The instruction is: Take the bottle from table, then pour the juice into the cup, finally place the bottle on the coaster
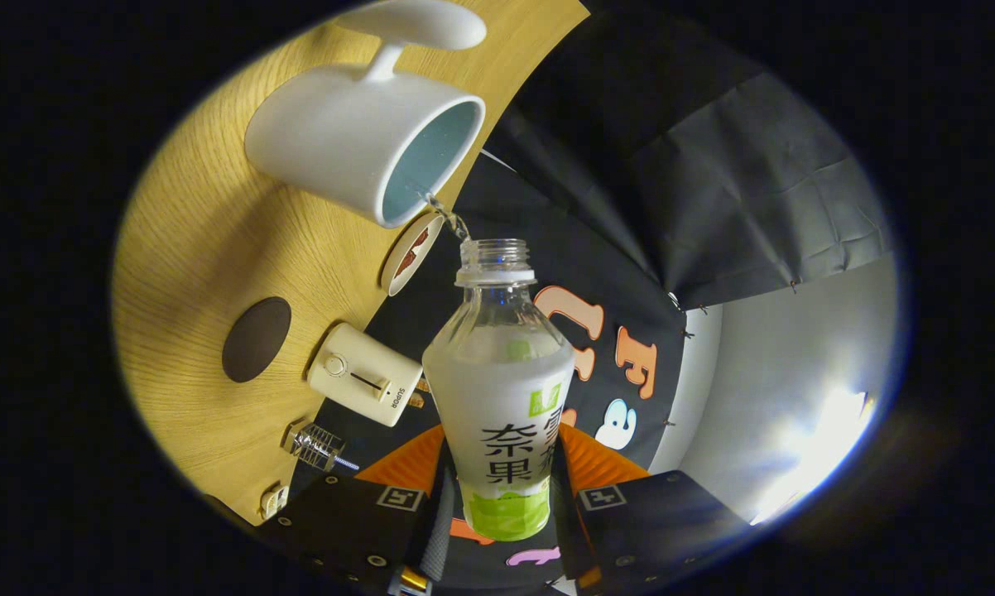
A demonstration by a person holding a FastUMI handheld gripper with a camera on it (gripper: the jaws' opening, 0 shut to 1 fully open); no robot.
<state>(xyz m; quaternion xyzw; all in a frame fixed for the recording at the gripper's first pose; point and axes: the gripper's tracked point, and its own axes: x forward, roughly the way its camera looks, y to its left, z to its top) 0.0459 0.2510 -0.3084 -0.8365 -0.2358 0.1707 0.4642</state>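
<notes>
Tongs [497, 497] were closed on the bottle [500, 397], both fingers pressing its lower labelled body from either side, so that the neck was left free for pouring. Rolled over with the tongs, the bottle had its uncapped mouth just beside the rim of the white cup [365, 141], and a thin stream of juice [448, 217] ran from mouth to cup. Near the cup on the wooden surface [208, 248] lay a dark round coaster [256, 339], apparently kept bare for the bottle afterwards; a small cream appliance [363, 374] sat beside the coaster.
</notes>
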